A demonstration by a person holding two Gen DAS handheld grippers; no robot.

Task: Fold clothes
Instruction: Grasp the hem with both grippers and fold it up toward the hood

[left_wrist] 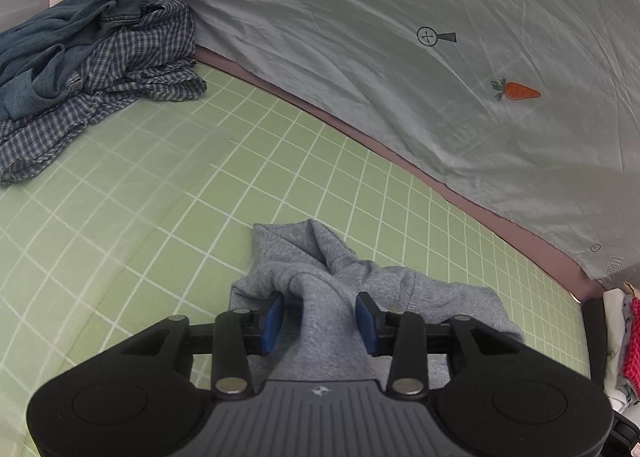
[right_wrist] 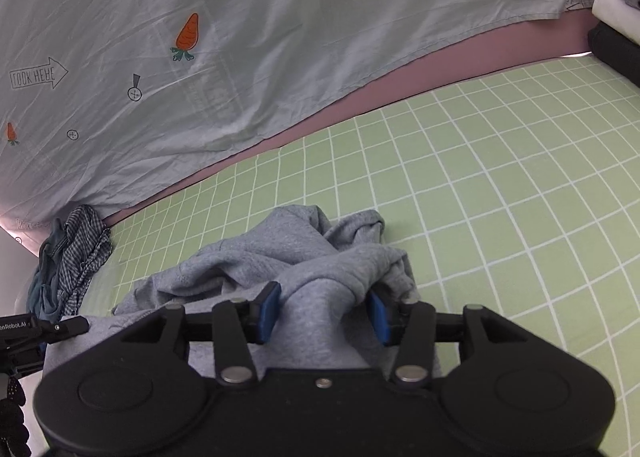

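L wrist view: left gripper jaws apart, blue pads standing off a ridge of the grey sweatshirt that runs up between them, no squeeze visible, so not clamped. Sweatshirt lies bunched on the green grid sheet, near bottom centre, 1 twisted fold sticking out ahead. Pile of a checked shirt + blue-green garment sits far left, well apart. Pale carrot-print cover behind

R wrist view: right gripper also apart, pads either side of another hump of the same sweatshirt, fabric draped loose between, not pinched. Garment crumpled, spread toward left where tip of the other gripper shows at its edge. Checked pile far left by the cover. Stack of folded items top right

Handling, my guess: thick soft fleece, light-to-medium weight, floppy, not slippery, not fragile; sags + bunches when lifted. Best hold = 2 pts on hem or shoulder seam edges, pinching 1 layer only, then spread flat before folding
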